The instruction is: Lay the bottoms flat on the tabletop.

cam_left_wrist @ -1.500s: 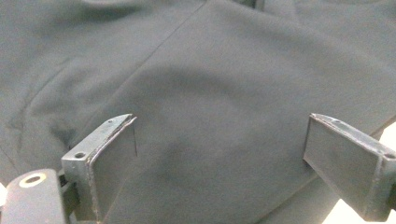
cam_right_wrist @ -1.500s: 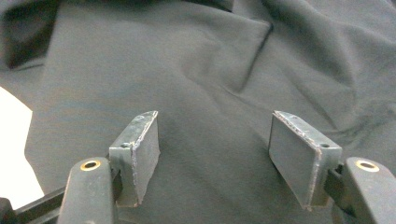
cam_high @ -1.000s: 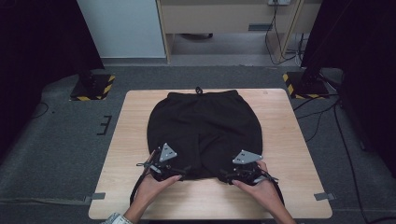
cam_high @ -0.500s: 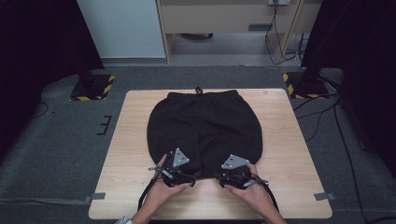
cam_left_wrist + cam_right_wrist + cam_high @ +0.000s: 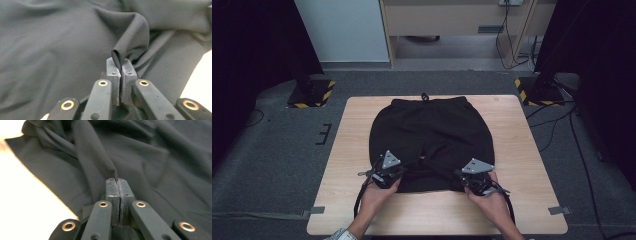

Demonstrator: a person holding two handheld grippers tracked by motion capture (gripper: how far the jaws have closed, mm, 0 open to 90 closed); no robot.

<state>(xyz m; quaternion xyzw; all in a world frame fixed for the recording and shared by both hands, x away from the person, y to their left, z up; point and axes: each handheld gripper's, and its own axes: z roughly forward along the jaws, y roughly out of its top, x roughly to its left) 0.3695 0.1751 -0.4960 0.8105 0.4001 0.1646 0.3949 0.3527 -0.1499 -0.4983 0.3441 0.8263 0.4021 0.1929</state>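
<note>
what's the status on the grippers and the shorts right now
Left gripper shut on a fold of the black shorts, near hem. Right gripper shut on shorts too. Shorts flat on wooden table, waistband far side. Nothing in the way.

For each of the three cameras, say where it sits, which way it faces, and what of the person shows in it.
High view: above the person's side, looking forward and down on the table; both hands and forearms show.
Left gripper view: on the left gripper, looking along its fingers, shut on a fold of the black shorts.
Right gripper view: on the right gripper, fingers likewise shut on the cloth.
All three share the shorts.
</note>
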